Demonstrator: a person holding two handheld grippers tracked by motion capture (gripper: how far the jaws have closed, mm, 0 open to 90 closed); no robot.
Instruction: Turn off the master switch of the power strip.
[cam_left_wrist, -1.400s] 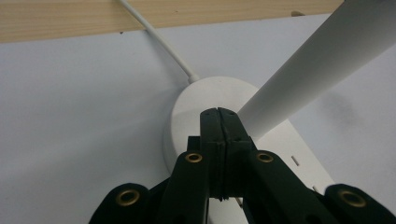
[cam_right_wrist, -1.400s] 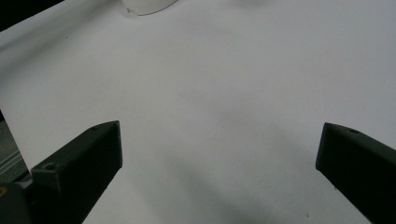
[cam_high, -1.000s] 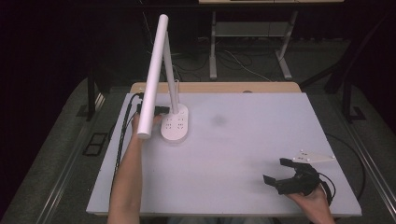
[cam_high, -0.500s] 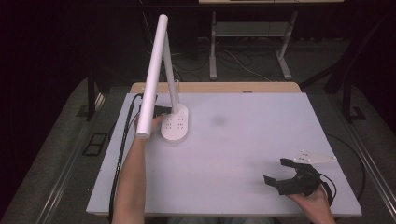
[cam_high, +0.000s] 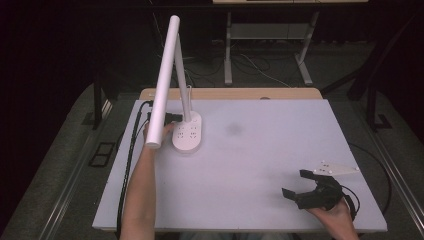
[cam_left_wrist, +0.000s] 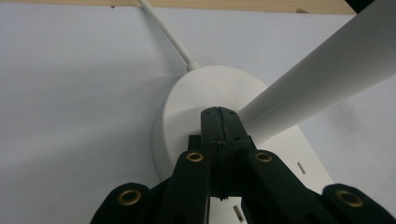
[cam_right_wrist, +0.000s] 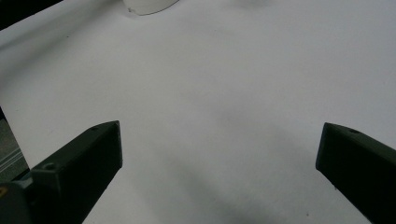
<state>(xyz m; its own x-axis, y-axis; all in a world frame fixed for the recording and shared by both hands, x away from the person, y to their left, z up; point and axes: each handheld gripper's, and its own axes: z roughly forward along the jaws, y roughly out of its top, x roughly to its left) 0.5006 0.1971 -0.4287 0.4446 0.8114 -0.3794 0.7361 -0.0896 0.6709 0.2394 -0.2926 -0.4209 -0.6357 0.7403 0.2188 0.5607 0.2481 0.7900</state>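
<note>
A white desk lamp stands at the table's back left, its oval base (cam_high: 188, 135) flat on the white surface and its long tube head (cam_high: 164, 80) slanting up. My left gripper (cam_high: 170, 119) sits at the base's left side, partly hidden behind the tube. In the left gripper view its jaws are pressed together, the left gripper (cam_left_wrist: 219, 116) tip right over the lamp base (cam_left_wrist: 187, 107) beside the stem (cam_left_wrist: 317, 79), with nothing between them. My right gripper (cam_high: 294, 183) rests near the front right, wide open and empty; the right gripper (cam_right_wrist: 219, 154) looks along bare table.
The white table top (cam_high: 260, 145) has a wooden strip (cam_high: 230, 93) along its far edge. Black cables (cam_high: 127, 150) run down the left edge. The lamp's white cord (cam_left_wrist: 163, 32) leads toward the back. Dark floor and metal table legs (cam_high: 227, 55) lie beyond.
</note>
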